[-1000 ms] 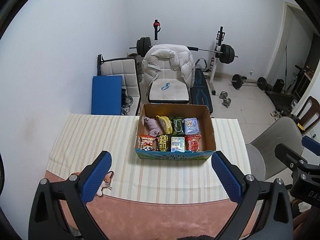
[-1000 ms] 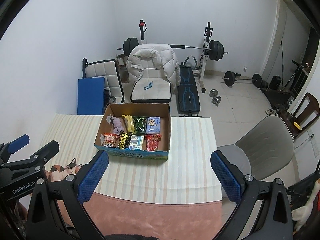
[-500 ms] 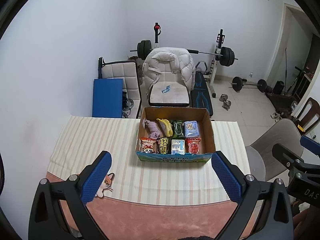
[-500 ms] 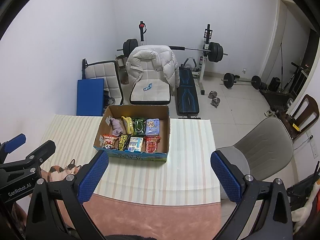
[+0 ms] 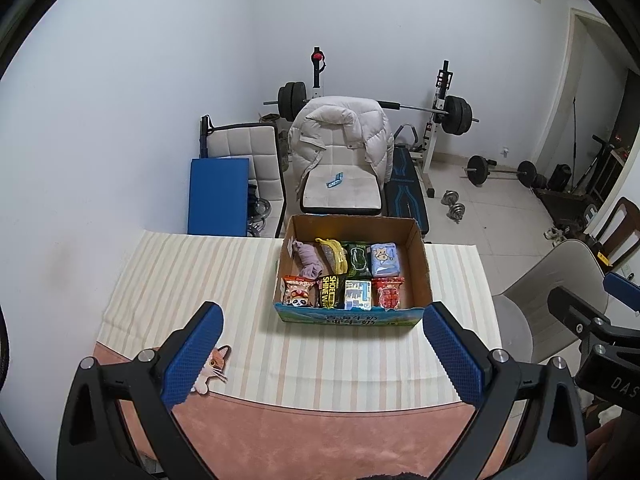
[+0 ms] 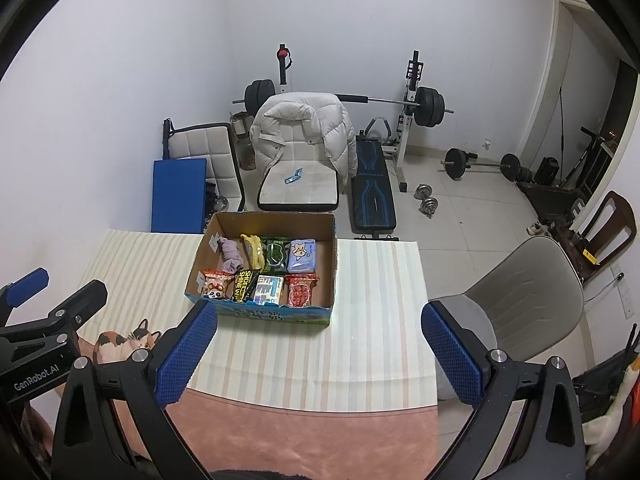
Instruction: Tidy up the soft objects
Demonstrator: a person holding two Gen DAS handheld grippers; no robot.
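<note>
Nearest, along the bottom of each view, the left hand-held gripper (image 5: 322, 354) and the right hand-held gripper (image 6: 320, 354) hang spread wide, holding nothing, well back from everything. Beyond them, mid-frame, the striped counter (image 5: 192, 280) carries a cardboard box (image 5: 354, 316). Inside sit two neat rows: snack packets (image 5: 344, 292) in front, a purple cloth (image 5: 310, 258) and soft packs behind. To my eye the sorting looks finished, or nearly so.
</note>
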